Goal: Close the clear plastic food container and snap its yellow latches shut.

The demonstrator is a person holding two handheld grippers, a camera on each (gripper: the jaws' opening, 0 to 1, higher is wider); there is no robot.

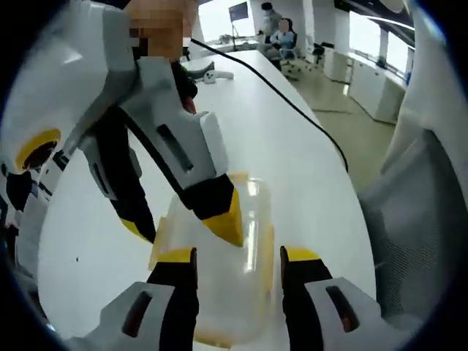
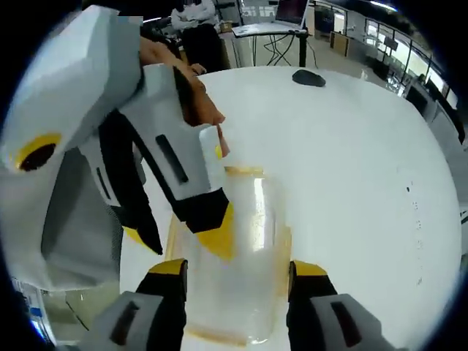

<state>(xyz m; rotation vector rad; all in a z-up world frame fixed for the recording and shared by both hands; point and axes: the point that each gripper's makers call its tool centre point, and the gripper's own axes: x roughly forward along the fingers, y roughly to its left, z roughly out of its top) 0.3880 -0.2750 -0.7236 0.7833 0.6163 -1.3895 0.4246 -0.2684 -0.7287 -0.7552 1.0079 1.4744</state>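
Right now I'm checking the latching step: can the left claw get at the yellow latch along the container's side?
Probably yes. The left claw stands open astride the clear container, and the yellow latch runs beside its tip. The right claw bears on the lid at the other edge.

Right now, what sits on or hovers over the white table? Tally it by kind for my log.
Clear plastic food container with yellow latches: 1
Hand-held grippers: 2, the left hand-held gripper and the right hand-held gripper
Thin black cable: 1
Dark oval mouse-like object: 1
Total: 5
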